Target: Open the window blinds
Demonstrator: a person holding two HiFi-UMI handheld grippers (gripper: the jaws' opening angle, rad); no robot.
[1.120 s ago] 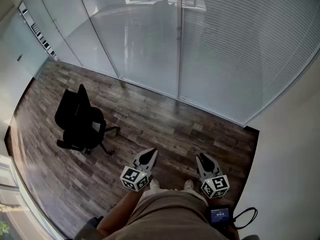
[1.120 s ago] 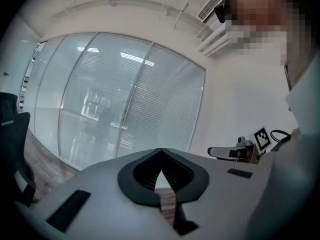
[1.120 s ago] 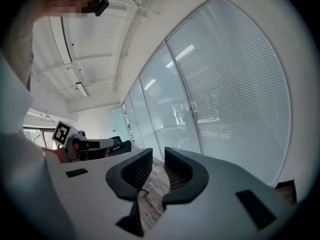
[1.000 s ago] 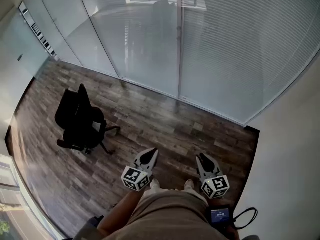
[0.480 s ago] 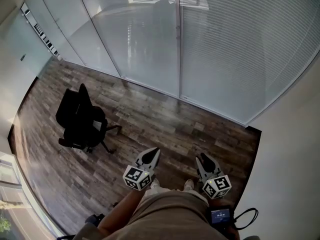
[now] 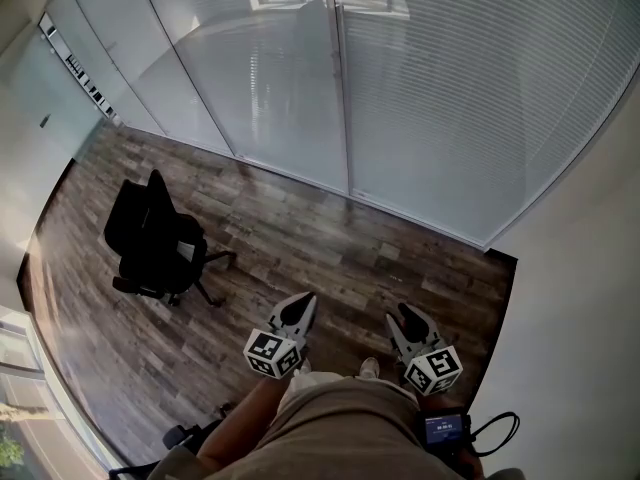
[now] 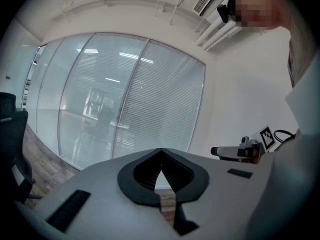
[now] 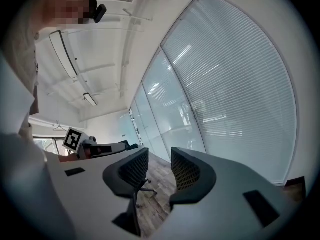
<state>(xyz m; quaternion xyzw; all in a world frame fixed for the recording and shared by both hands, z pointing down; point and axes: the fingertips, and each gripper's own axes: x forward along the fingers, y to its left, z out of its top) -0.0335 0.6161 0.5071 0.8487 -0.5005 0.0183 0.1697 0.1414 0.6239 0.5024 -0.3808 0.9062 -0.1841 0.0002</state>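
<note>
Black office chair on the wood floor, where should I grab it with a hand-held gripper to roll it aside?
Likely the top edge of the backrest: a thin upright panel that open jaws could straddle from above. The seat seems turned toward you, so reach over it. The right hand-held gripper stands open.

blinds (image 6: 470, 88): we see white horizontal slats behind glass, lowered full length to the floor
slats: we read them as turned shut
place: far side of the room, toward the right
</note>
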